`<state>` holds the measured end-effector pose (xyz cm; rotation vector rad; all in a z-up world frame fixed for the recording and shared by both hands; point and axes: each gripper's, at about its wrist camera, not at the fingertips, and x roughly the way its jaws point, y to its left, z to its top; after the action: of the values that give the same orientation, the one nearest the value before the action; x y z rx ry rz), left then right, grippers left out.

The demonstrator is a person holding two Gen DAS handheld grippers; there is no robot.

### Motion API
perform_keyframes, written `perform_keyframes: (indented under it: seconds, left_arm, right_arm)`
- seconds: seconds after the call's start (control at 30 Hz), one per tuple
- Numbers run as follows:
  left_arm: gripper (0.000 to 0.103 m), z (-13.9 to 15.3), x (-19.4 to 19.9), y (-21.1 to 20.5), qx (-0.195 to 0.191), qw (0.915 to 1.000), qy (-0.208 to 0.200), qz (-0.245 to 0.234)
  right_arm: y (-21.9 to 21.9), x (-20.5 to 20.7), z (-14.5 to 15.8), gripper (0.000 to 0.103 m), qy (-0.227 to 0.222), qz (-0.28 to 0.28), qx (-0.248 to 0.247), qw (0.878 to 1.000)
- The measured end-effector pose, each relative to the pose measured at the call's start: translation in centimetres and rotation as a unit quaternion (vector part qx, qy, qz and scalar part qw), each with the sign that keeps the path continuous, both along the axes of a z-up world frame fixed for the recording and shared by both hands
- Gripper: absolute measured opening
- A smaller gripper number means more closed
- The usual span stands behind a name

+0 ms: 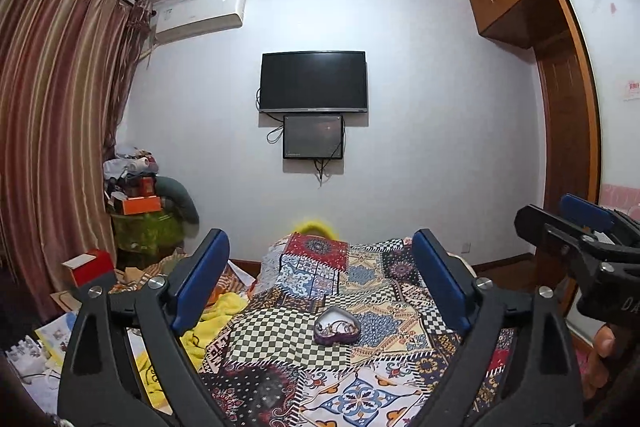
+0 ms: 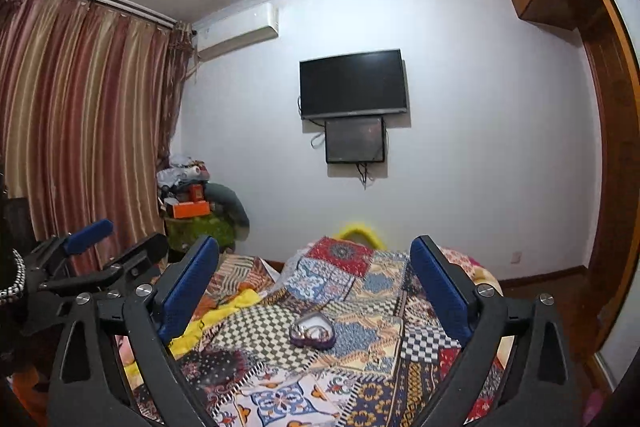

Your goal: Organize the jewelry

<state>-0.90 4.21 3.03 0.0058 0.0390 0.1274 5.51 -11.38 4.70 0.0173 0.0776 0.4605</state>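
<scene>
A purple heart-shaped jewelry box [image 1: 337, 331] lies open on the patchwork bedspread [image 1: 280, 339], with several small pieces of jewelry tangled inside. It also shows in the right wrist view [image 2: 312, 334]. My left gripper [image 1: 320, 251] is open and empty, held above the bed, short of the box. My right gripper [image 2: 314, 255] is open and empty too, likewise short of the box. The right gripper shows at the right edge of the left wrist view [image 1: 576, 223]. The left gripper shows at the left edge of the right wrist view [image 2: 116, 239].
A patterned box-like lump [image 1: 316, 263] sits on the bed beyond the jewelry box. A yellow blanket [image 1: 216, 315] lies at the bed's left side. Clutter and boxes [image 1: 140, 203] pile by the striped curtains. A TV [image 1: 313, 81] hangs on the far wall. A wooden wardrobe [image 1: 568, 147] stands at right.
</scene>
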Motion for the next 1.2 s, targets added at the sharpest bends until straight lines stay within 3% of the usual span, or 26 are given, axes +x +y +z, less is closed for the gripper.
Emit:
perform_keyframes:
  seconds: [0.47, 1.2]
  left_arm:
    - [0.093, -0.4, -1.3, -1.1, 0.012, 0.9999, -0.002, -0.004]
    - [0.101, -1.0, -0.7, -0.8, -0.003, 0.9999, 0.01, -0.009]
  right_arm:
    - [-1.6, -1.3, -0.5, 0.096, 0.008, -0.006, -0.001, 1.0]
    - [-2.1, -2.1, -0.5, 0.096, 0.027, 0.0, -0.006, 1.0]
